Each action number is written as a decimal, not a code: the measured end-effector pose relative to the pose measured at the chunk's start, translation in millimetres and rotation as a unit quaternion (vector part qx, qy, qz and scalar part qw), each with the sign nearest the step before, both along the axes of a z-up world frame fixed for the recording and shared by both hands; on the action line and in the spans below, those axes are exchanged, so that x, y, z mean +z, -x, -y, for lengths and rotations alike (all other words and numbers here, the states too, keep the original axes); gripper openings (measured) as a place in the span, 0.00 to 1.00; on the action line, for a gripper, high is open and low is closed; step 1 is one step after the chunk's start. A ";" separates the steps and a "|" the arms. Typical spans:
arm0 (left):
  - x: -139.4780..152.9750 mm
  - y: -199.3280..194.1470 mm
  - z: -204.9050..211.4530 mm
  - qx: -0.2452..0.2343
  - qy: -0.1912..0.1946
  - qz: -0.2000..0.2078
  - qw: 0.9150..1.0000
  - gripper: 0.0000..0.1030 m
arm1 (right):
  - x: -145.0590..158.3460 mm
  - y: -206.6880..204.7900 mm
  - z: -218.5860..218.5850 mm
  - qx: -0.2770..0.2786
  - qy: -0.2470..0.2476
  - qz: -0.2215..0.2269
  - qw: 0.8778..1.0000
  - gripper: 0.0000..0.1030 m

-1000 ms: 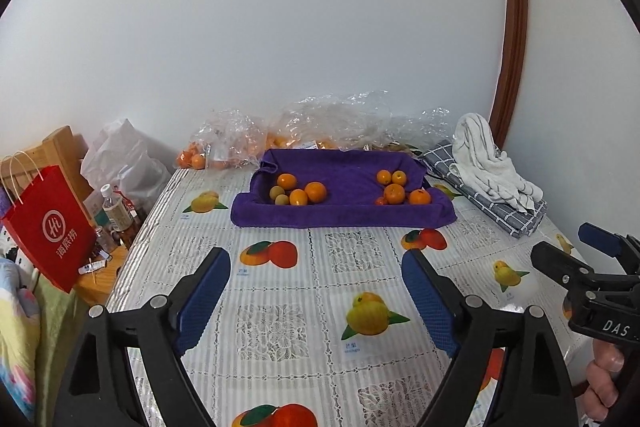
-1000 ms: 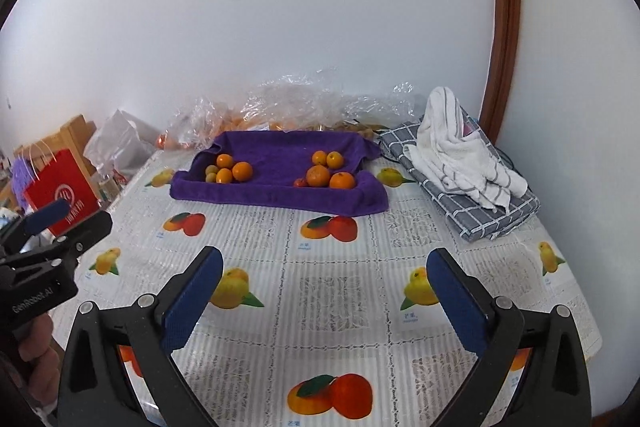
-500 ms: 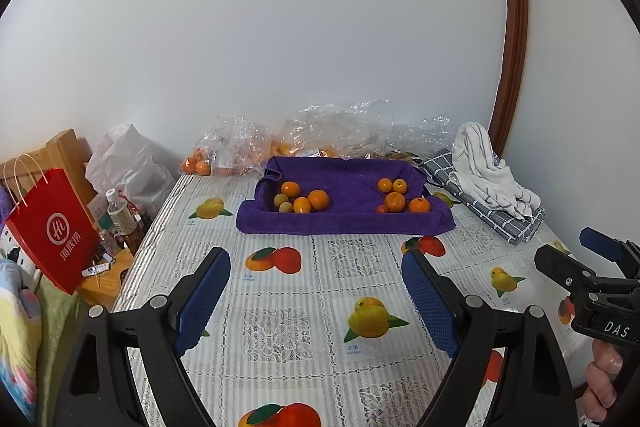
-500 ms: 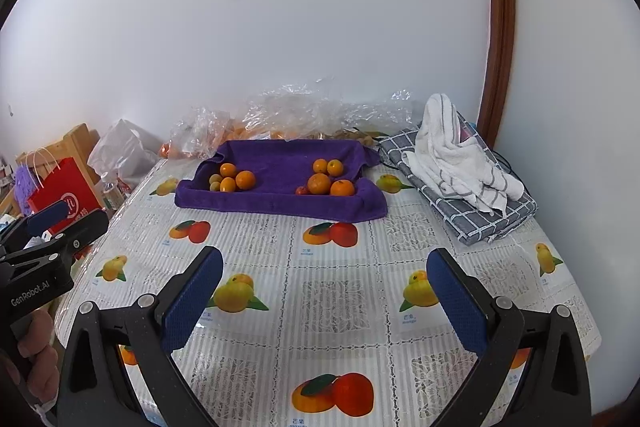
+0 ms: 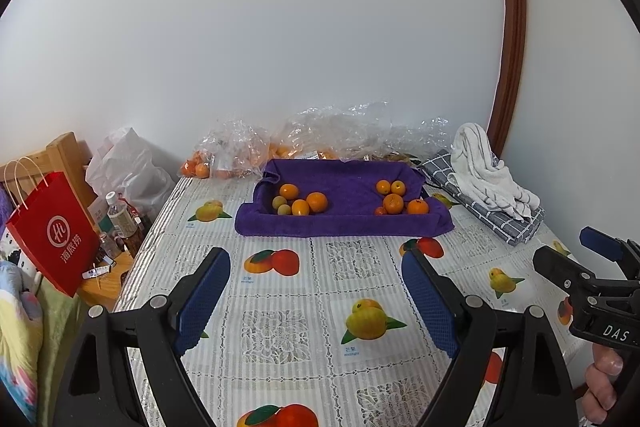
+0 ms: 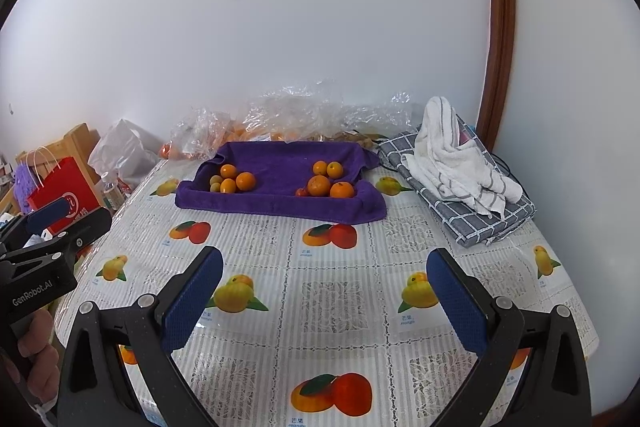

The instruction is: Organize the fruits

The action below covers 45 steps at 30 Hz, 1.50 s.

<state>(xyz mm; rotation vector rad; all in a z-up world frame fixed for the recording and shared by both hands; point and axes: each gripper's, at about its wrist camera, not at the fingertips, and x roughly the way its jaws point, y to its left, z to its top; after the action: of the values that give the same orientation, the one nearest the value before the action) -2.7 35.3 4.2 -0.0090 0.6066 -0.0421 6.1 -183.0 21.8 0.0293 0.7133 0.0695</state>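
Left wrist view: left gripper [image 5: 316, 301] jaws spread, empty, well short of purple towel [image 5: 344, 227]. Fruits in two clusters on towel: left cluster [image 5: 301, 202], right cluster [image 5: 396, 199]. Risk: round fruit rolls when nudged.

Right wrist view: right gripper [image 6: 325, 301] jaws spread, empty, short of towel. Risk: towel fold snags finger.

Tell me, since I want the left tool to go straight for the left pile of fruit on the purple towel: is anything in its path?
Nothing visible is. The left tool hangs open over bare fruit-print tablecloth, and only that cloth and the purple towel's raised front fold lie before the left pile.
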 end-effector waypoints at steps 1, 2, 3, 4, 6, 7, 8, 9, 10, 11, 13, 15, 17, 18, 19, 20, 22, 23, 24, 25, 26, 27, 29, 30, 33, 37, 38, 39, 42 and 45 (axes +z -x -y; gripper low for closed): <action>0.0 -0.1 0.0 0.001 -0.001 -0.001 1.000 0.85 | 0.0 -0.2 -0.4 0.001 0.000 0.000 1.000 0.98; -0.1 -0.2 -0.1 0.001 0.000 -0.001 1.000 0.85 | 0.0 -0.3 -1.2 0.001 0.001 0.000 1.000 0.98; -0.2 -0.2 -0.3 0.001 0.000 -0.001 1.000 0.85 | 0.1 -0.4 -0.8 0.002 0.001 0.000 1.000 0.98; -0.1 0.0 -0.8 0.000 0.000 -0.001 1.000 0.85 | 0.2 -0.5 -1.6 0.002 0.001 0.000 1.000 0.98; -0.1 0.1 -0.6 0.000 0.000 -0.001 1.000 0.85 | 0.3 -0.4 -2.8 0.004 0.003 0.001 1.000 0.98; 0.0 -0.1 -1.6 0.000 0.000 0.000 1.000 0.85 | 0.4 -0.3 -3.7 0.005 0.003 0.001 1.000 0.98; -0.1 -0.1 -1.8 0.000 0.000 -0.001 1.000 0.85 | 0.4 -0.6 -4.3 0.005 0.004 0.001 1.000 0.98; -0.2 -0.3 -2.0 0.000 0.002 -0.001 1.000 0.85 | 0.2 -0.5 -4.2 0.005 0.004 0.001 1.000 0.98; -0.1 -0.4 -2.5 -0.001 0.002 -0.002 1.000 0.85 | 0.2 -0.4 -4.3 0.005 0.004 0.001 1.000 0.98; -0.4 -0.7 -2.1 -0.001 0.002 -0.002 1.000 0.85 | 0.3 -0.3 -5.0 0.006 0.004 0.001 1.000 0.98; -1.2 -1.3 -1.9 0.000 0.001 -0.003 1.000 0.85 | 0.0 0.1 -5.7 0.005 0.005 0.001 1.000 0.98; -1.6 -1.2 -2.1 0.000 0.002 -0.003 1.000 0.85 | 0.0 -0.1 -5.6 0.006 0.004 0.001 1.000 0.98; -1.7 -1.4 -1.5 0.002 0.001 -0.002 1.000 0.85 | -0.2 0.3 -6.5 0.006 0.004 0.001 1.000 0.98; -1.9 -1.7 -2.1 0.003 0.001 -0.003 1.000 0.85 | -0.3 0.1 -6.1 0.007 0.004 0.001 1.000 0.98; -2.3 -1.8 -1.6 0.004 0.001 -0.003 1.000 0.85 | -0.3 0.1 -6.1 0.007 0.004 0.001 1.000 0.98; -2.4 -2.0 -1.2 0.004 0.001 -0.002 1.000 0.85 | -0.3 0.1 -6.3 0.006 0.003 0.001 1.000 0.98; -2.4 -2.1 -1.4 0.005 0.002 -0.002 1.000 0.85 | -0.3 0.3 -6.4 0.007 0.003 0.000 1.000 0.98; -2.6 -2.4 -1.2 0.004 0.001 -0.003 1.000 0.85 | -0.3 0.6 -6.5 0.007 0.003 0.000 1.000 0.98; -2.7 -2.8 -1.1 0.004 0.000 -0.003 1.000 0.85 | -0.3 0.7 -6.7 0.007 0.003 0.001 1.000 0.98; -2.3 -2.2 -2.4 0.004 0.001 -0.003 1.000 0.85 | -0.3 0.9 -6.9 0.008 0.003 0.001 1.000 0.98; -2.2 -2.3 -2.4 0.004 0.001 -0.003 1.000 0.85 | -0.5 1.1 -7.2 0.009 0.003 0.001 1.000 0.98; -1.9 -2.0 -3.4 0.004 0.002 -0.003 1.000 0.85 | -0.6 0.4 -6.8 0.010 0.004 0.001 1.000 0.98; -1.7 -2.0 -3.5 0.006 0.003 -0.003 1.000 0.85 | -0.3 0.2 -7.1 0.011 0.004 0.001 1.000 0.98; -1.5 -2.4 -2.8 0.006 0.002 -0.003 1.000 0.85 | -0.6 -0.3 -7.3 0.012 0.004 0.002 1.000 0.98; -0.8 -2.1 -4.1 0.006 0.003 -0.001 1.000 0.85 | -0.6 -0.5 -7.8 0.013 0.004 0.002 1.000 0.98; 1.5 -0.3 -3.7 0.009 0.003 0.000 1.000 0.85 | 0.0 -0.2 -7.8 0.014 0.003 0.002 1.000 0.98; 1.6 -0.4 -3.2 0.009 0.004 0.000 1.000 0.85 | 0.2 0.1 -7.6 0.013 0.003 0.003 1.000 0.98; 1.7 0.2 -3.7 0.010 0.004 0.000 1.000 0.85 | 0.3 -0.3 -7.5 0.014 0.003 0.003 1.000 0.98; 1.9 -0.1 -3.2 0.010 0.003 0.000 1.000 0.85 | 1.7 1.0 -6.9 0.012 0.001 0.003 1.000 0.98; 2.3 0.8 -2.7 0.011 0.004 -0.001 1.000 0.85 | 1.8 0.5 -5.9 0.012 0.000 0.004 1.000 0.98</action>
<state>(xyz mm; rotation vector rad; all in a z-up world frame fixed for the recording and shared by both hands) -3.5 38.0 6.5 -0.0231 0.6088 -0.0224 5.5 -177.1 23.6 0.0214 0.7067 0.0921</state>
